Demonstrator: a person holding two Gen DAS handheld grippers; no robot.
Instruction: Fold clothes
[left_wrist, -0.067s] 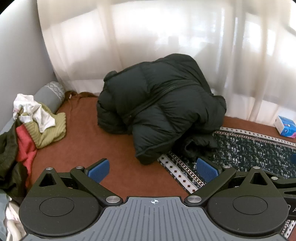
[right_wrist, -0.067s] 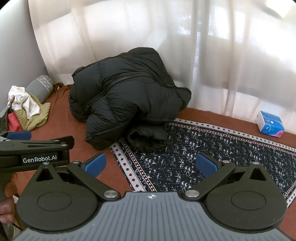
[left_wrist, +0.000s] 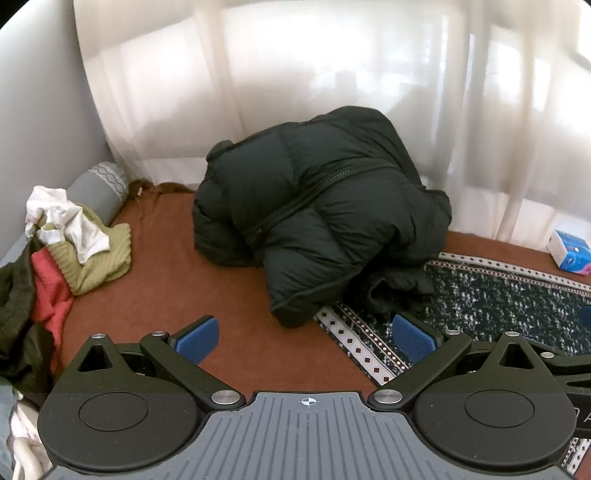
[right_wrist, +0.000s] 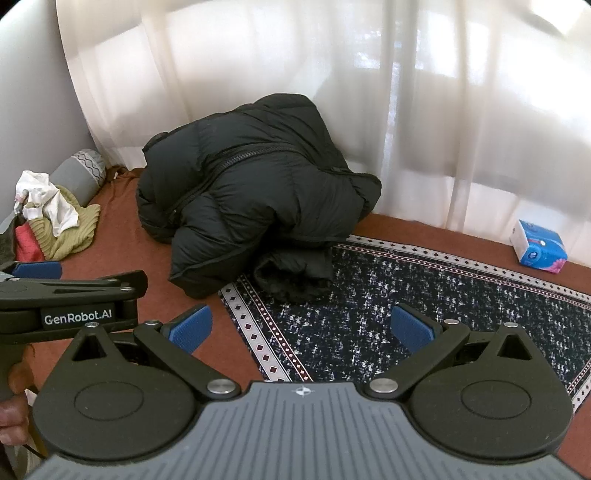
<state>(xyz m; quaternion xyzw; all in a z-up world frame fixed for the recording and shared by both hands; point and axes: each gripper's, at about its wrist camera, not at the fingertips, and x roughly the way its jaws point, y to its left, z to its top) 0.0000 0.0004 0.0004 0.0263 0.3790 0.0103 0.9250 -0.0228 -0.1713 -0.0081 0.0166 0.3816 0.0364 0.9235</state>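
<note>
Black quilted puffer jacket (left_wrist: 317, 218): heaped in a mound on the rust-brown floor covering (left_wrist: 166, 280), against the sheer white curtain (left_wrist: 332, 74); one bunched end lies on the dark speckled rug with diamond-patterned border (left_wrist: 498, 295)

Left gripper (left_wrist: 306, 338): jaws fully apart, blue pads bare, nothing between them; hovers short of the jacket, well clear of it

Right gripper (right_wrist: 301, 330): jaws fully apart, empty, above the rug's edge

Pile of loose garments, olive knit, white and red (left_wrist: 77, 243): at far left beside a grey bolster pillow (left_wrist: 101, 182)

Blue tissue box (right_wrist: 539, 251): at right, near the curtain
</note>
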